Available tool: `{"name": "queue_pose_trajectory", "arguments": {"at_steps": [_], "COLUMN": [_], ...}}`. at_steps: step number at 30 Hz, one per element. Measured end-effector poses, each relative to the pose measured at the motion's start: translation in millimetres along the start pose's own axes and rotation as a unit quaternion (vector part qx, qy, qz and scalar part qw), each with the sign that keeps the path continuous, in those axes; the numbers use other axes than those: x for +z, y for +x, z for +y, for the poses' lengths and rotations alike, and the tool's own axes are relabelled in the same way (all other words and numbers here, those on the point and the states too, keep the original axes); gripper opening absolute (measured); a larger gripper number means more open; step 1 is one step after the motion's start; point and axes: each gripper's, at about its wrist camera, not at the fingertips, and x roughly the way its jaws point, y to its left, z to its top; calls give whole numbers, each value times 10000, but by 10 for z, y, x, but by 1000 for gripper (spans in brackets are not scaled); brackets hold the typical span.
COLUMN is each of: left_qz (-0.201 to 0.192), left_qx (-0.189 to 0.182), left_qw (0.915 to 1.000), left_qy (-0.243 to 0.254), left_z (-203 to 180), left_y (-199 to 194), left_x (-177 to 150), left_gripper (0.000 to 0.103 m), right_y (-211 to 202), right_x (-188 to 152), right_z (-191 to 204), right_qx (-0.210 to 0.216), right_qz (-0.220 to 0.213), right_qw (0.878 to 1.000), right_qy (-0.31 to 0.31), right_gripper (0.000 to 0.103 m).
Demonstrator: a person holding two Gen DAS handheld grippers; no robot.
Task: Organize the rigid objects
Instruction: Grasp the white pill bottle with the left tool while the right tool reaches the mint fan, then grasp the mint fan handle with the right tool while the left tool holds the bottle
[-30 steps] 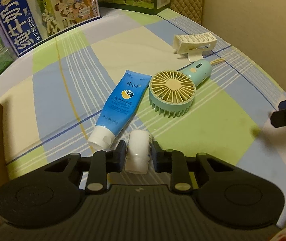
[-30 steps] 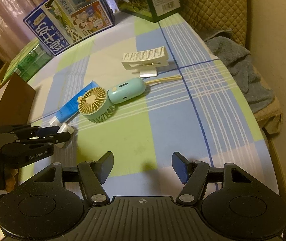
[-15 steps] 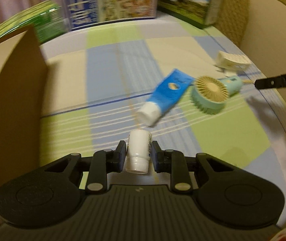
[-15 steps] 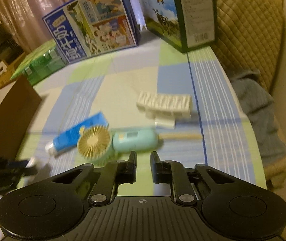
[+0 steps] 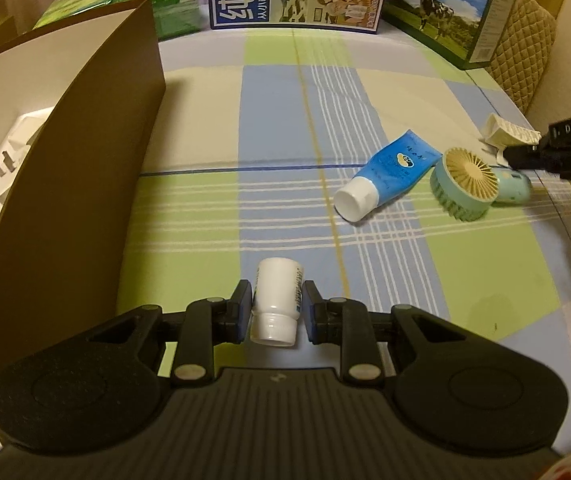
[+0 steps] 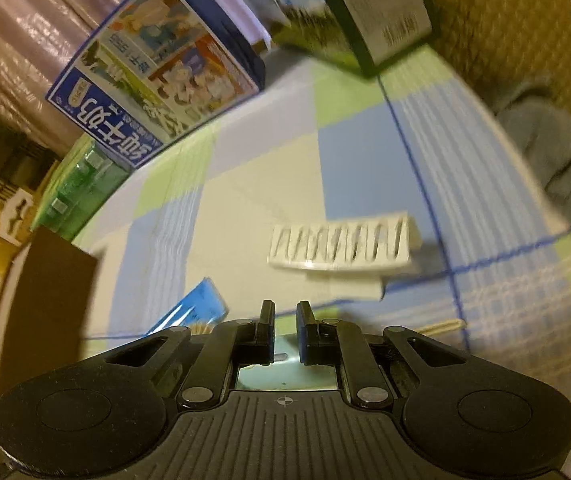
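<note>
In your left wrist view, your left claw clamped the small white bottle by its sides, cap toward the camera, probably bound for the cardboard box left of it; you held it tilted down over the checked cloth. In your right wrist view, your right claw was pinched narrow and empty, angled steeply down over the mint fan directly beneath, with the white hair clip just beyond.

Left gripper clamped; right gripper fingers closed, empty.
</note>
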Motion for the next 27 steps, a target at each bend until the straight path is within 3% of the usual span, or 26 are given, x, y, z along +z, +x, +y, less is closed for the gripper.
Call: {"name": "queue_pose_trajectory", "arguments": {"at_steps": [3,7,13,14,16,17,22,27], "left_qz": [0,7,36,33,28,24,-2,-47], "left_qx": [29,42,61,59,64,60,80,120], "left_qw": [10000,10000,9999,9999,9999,9999,9999,9997], "left_qy": [-6,-42,-82,-80,-88,-95,-138,-224], "left_z": [8,26,51,52,55,58,87,139], "left_y": [2,6,25,26,30,32,34,13], "left_x": [4,19,30,29,36,41,70,93], "left_gripper": [22,22,22,22,22,22,22,22], "right_y": [44,-49,-306,-328,-320,-303,-87,170], "right_x": [-57,-232,-414,-443,-501,-532,-688,-776], "right_z": [-72,-93,24,91,263,347,683,803], "right_qx": [-9,130,-90,-76,-90,-162,-679,-1116], "right_qz": [301,334,-73,-110,-114,-127,-128,-75], "right_qw": [9992,9987,9997,9999,9993,9982,9823,9619], "right_qy": [253,361,238,107,-335,-570,-1739,-2493], "right_gripper": [8,8,11,14,35,38,39,39]}}
